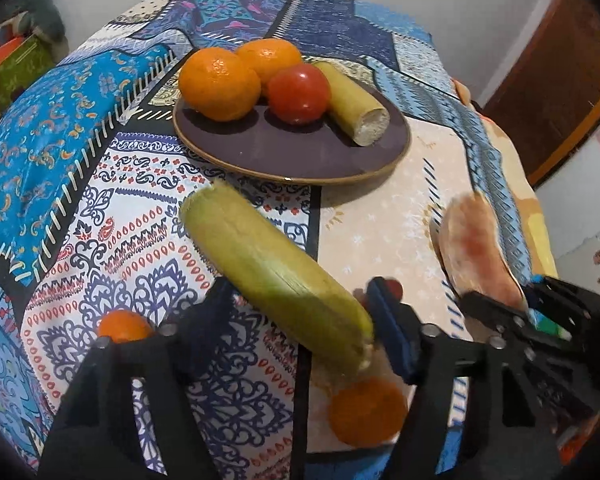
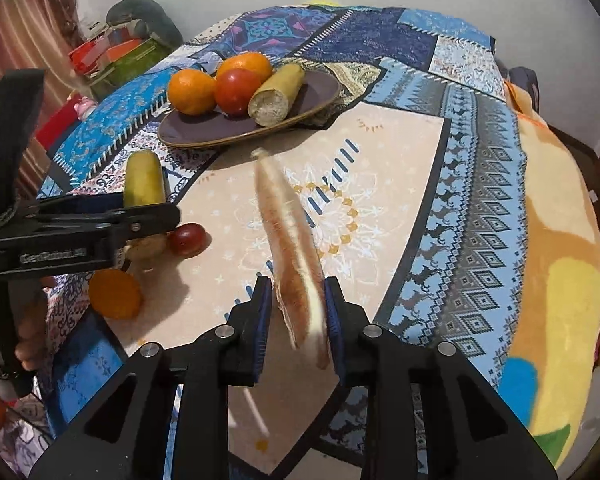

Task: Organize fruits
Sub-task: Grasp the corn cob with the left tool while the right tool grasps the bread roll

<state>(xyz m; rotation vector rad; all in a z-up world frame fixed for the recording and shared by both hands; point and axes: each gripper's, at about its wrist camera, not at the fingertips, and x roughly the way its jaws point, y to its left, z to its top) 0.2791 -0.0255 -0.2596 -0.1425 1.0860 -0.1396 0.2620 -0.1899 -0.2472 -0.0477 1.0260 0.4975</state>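
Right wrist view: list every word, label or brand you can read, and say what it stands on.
"GenRobot.AI", read with some doubt since the embossed letters are faint: on the black side of the left tongs.
No other text is readable in either view; the cloth shows only patterns.

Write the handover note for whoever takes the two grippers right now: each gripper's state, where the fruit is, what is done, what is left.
Left gripper: holds a green sugarcane piece above the cloth, short of the plate.
Right gripper: shut on a pale melon slice, also in the air.
Done: two oranges, a tomato and a cut cane piece lie on the plate.
Left: place both held pieces, then collect the loose oranges and the small red fruit from the tablecloth.
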